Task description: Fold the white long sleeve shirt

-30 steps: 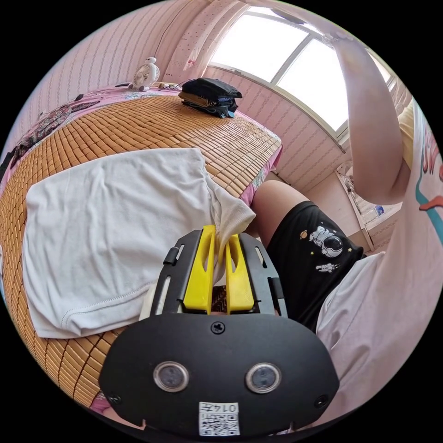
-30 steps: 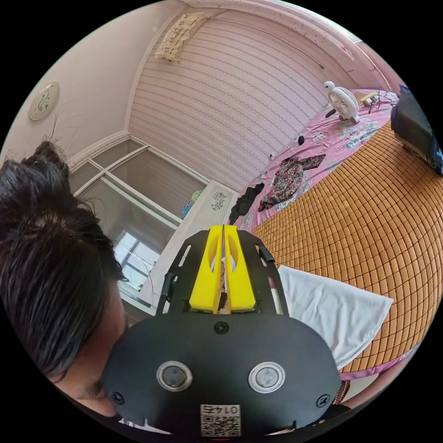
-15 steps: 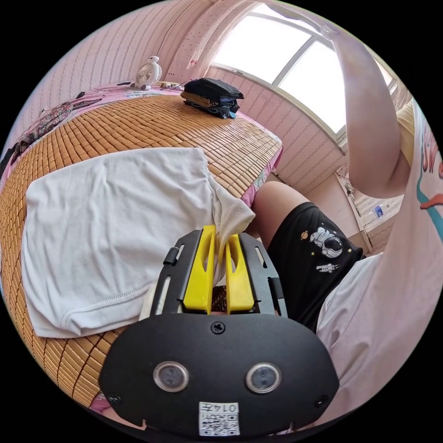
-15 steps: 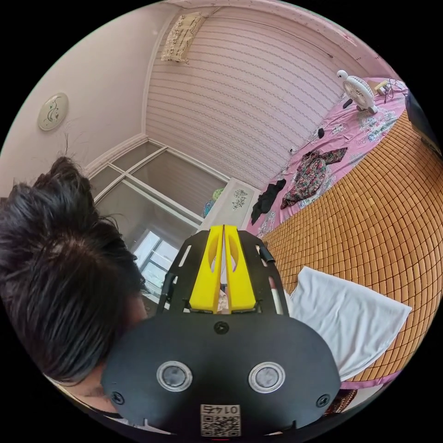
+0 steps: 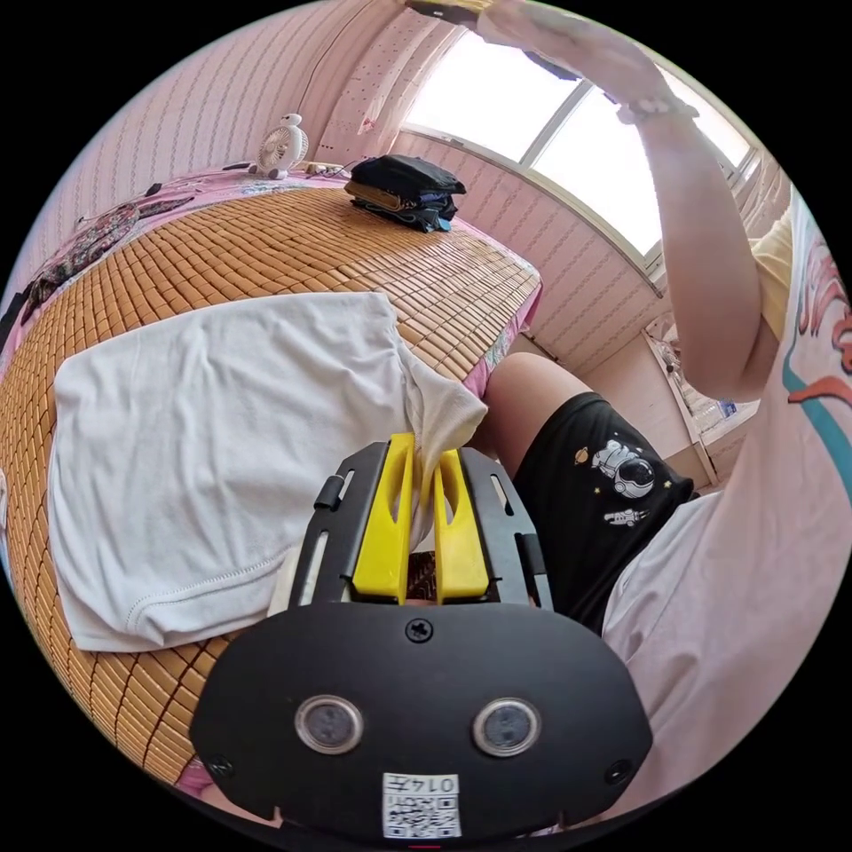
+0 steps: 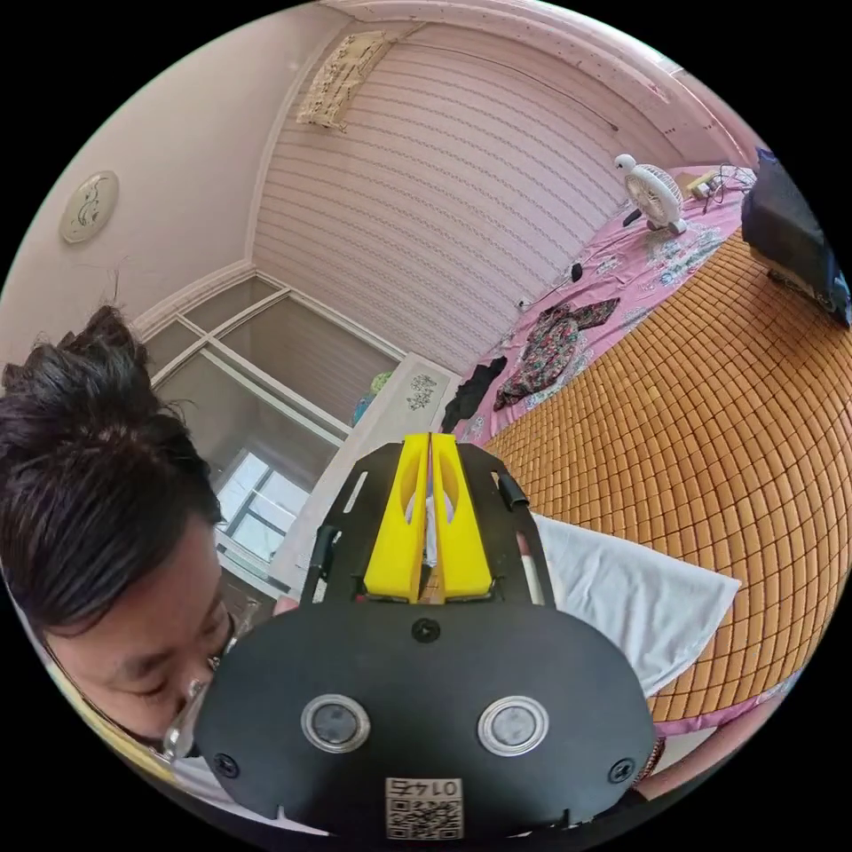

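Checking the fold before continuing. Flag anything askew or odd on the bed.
The white shirt lies mostly flat on the bamboo mat, but one corner is bunched up, pinched in the left gripper at the bed's edge. Nothing else stands out.

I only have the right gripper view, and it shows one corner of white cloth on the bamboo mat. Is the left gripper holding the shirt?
Observer: Yes. The left gripper is shut on a bunched corner of the white long sleeve shirt, at the edge of the woven bamboo mat nearest the person.
Operator: How does the rest of it lie?
Observer: Spread flat on the mat as a rough rectangle, apart from that pinched corner.
Operator: And where is the arm that carries my camera?
Observer: The person's bare arm is raised high, in front of the bright window.
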A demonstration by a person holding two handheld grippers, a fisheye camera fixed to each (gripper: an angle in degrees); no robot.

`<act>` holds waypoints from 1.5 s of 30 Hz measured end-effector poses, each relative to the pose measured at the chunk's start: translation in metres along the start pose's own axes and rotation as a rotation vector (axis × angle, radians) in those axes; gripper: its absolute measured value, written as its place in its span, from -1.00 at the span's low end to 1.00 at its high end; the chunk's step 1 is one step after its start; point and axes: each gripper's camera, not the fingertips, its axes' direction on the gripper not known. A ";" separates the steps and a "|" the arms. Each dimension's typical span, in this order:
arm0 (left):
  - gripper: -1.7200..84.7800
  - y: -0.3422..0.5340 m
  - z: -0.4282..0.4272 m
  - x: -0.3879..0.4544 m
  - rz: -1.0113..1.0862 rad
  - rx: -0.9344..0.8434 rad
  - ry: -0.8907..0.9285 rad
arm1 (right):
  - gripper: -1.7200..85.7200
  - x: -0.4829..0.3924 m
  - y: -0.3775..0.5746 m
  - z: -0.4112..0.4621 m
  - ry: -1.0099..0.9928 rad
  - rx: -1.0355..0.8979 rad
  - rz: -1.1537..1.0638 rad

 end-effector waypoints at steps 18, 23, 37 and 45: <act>-0.87 0.010 -0.038 0.017 0.033 -0.005 -0.021 | -0.82 0.144 0.058 0.075 0.511 -0.329 0.048; -0.88 0.009 -0.053 0.028 0.084 0.020 -0.036 | -0.92 0.133 0.043 0.060 0.438 -0.282 0.068; -0.87 0.014 -0.162 -0.038 -0.243 0.435 -0.103 | -0.88 -0.013 -0.056 0.149 0.340 -0.373 -0.371; -0.73 0.064 -0.164 -0.134 -0.668 0.199 -0.278 | -0.72 -0.010 -0.039 0.301 0.486 -0.610 -0.531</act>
